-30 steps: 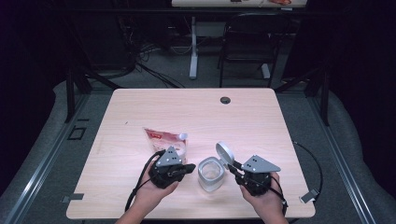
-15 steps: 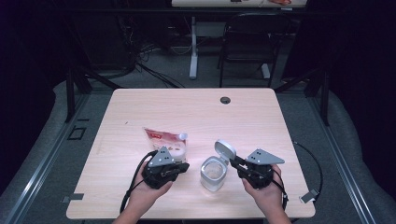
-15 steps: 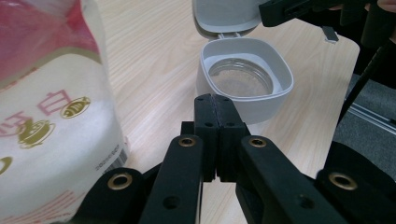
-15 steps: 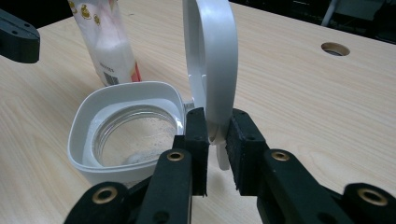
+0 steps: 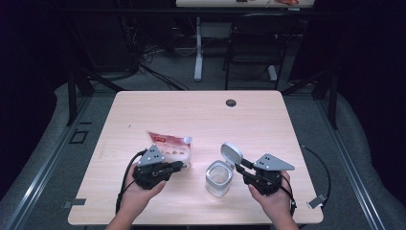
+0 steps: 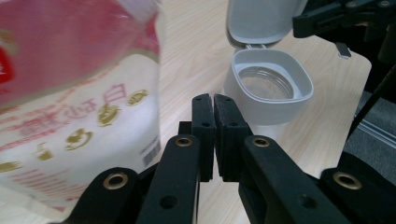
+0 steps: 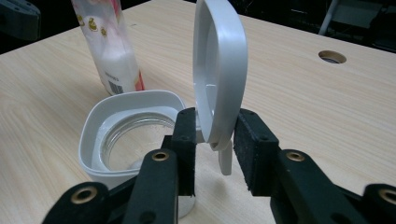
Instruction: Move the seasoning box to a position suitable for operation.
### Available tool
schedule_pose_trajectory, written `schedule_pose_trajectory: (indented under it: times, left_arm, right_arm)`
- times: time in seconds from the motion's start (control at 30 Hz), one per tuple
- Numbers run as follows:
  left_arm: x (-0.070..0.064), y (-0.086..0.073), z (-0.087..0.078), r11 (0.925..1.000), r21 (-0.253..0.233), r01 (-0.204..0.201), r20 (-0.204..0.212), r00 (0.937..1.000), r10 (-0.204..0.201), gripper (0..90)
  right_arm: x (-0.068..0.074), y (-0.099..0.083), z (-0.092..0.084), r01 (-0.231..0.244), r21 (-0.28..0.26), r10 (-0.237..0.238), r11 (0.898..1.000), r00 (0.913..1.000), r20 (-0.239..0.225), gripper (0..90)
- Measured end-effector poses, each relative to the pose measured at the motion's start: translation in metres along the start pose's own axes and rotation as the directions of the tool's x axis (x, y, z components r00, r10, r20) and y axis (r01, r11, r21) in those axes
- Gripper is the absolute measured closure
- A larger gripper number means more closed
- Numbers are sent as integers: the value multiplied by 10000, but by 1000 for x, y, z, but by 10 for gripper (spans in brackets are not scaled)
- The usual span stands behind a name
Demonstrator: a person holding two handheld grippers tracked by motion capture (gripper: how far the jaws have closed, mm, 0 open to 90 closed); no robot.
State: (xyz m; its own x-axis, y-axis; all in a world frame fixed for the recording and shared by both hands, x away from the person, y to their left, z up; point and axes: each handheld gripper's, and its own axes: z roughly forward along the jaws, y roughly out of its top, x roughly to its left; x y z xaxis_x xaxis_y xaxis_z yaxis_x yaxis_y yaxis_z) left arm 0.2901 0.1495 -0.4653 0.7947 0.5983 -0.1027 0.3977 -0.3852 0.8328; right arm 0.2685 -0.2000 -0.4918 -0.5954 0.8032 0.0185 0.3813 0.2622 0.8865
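My left tool (image 6: pixel 214 135) has its jaws almost pressed together with nothing between them; they have just parted a sliver. It sits just beside the red-and-white pouch (image 6: pixel 70 107) on the worktop (image 5: pixel 201 115). My right tool (image 7: pixel 215 149) has just been opening; its jaws now stand spread on either side of the raised grey lid (image 7: pixel 219 70), the pads no longer pinching it. The open jar (image 5: pixel 219 178) stands between my two hands.

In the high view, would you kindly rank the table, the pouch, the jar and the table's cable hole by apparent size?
1. table
2. pouch
3. jar, looking close to the pouch, so that order is unsure
4. cable hole
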Motion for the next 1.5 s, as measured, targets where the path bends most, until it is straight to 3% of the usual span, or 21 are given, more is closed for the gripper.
schedule_pose_trajectory:
  times: [0.43,0.53,0.67,0.93,1.23,1.5]
  left_arm:
    - [28,4,-33,9982,-434,410,-826,9956,-445,794]
    - [36,3,-42,9976,-520,463,-1119,9924,-519,768]
    - [50,-2,-52,9934,-761,857,-1400,9855,-957,739]
    - [60,-8,-51,9913,-698,1115,-1583,9799,-1213,707]
    - [66,-11,-52,9899,-741,1209,-1641,9776,-1317,673]
    - [73,-13,-55,9887,-785,1274,-1665,9762,-1390,669]
  right_arm:
    - [1,1,-8,33,-198,-33,9998,10000,0,658]
    - [1,1,-9,-2,-269,2,9996,10000,-5,656]
    - [-1,1,-11,-54,-277,54,9996,10000,12,651]
    - [0,6,-19,31,-553,-26,9985,9999,103,641]
    - [3,28,-33,206,-865,-223,9960,9996,-194,608]
    - [-3,44,-25,322,-735,-354,9968,9985,-425,614]
